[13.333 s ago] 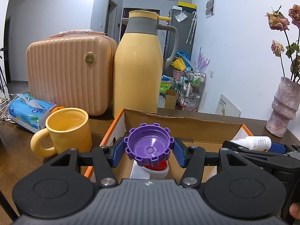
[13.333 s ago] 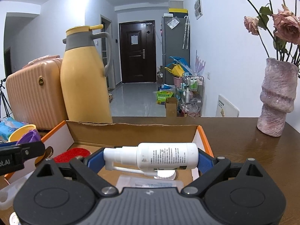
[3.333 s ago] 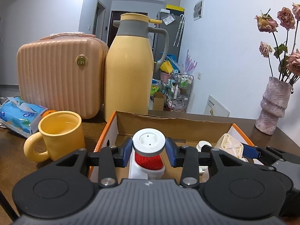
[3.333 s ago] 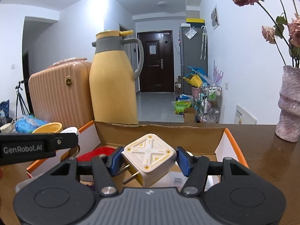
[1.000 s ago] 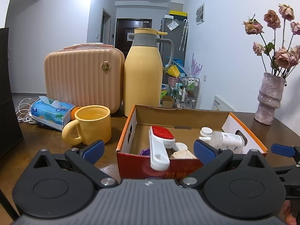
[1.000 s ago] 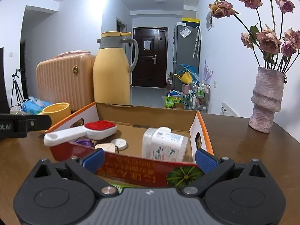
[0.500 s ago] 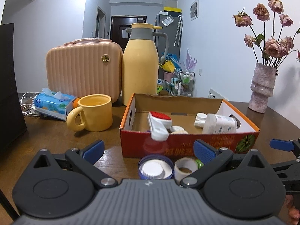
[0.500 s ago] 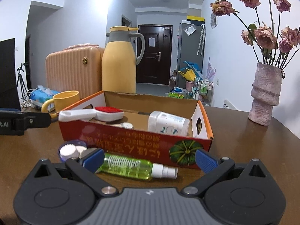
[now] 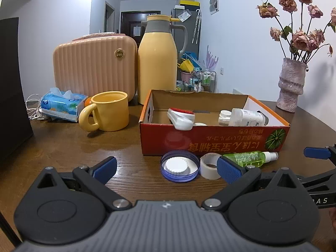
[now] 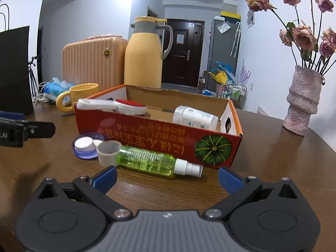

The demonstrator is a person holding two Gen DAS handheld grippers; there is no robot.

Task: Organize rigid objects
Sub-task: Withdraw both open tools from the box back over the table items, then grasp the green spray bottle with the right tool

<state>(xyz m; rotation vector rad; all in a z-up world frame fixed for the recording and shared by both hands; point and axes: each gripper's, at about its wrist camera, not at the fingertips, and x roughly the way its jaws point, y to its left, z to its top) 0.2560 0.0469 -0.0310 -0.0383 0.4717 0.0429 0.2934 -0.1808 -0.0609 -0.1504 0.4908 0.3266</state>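
Left wrist view: we see our left tool [image 9: 166, 169] hovering low over the brown tabletop [image 9: 63, 147], its blue-padded fingers spread wide and pinching nothing. Just ahead of it, on the tabletop against the front wall of the red cardboard box [image 9: 214, 141], lie three things in a row: a blue lid [image 9: 180, 168] with a white ribbed cap resting inside it, a small roll of white tape [image 9: 209, 166] touching the lid's right side, and a green spray bottle [image 9: 250, 158] on its side, nozzle pointing right. Inside the box we can make out a white brush with a red pad [image 9: 181, 117], leaning over the front edge, and a white bottle [image 9: 243, 117] lying flat. A yellow mug [image 9: 107, 111] stands left of the box, with a yellow thermos jug [image 9: 157, 61], a peach case [image 9: 94, 67] and a tissue pack [image 9: 63, 104] behind it. A pink vase [image 9: 290, 88] of dried roses stands at the far right.

From the right wrist view, our right tool [image 10: 167, 179] is likewise spread apart and empty, positioned just in front of the green bottle.
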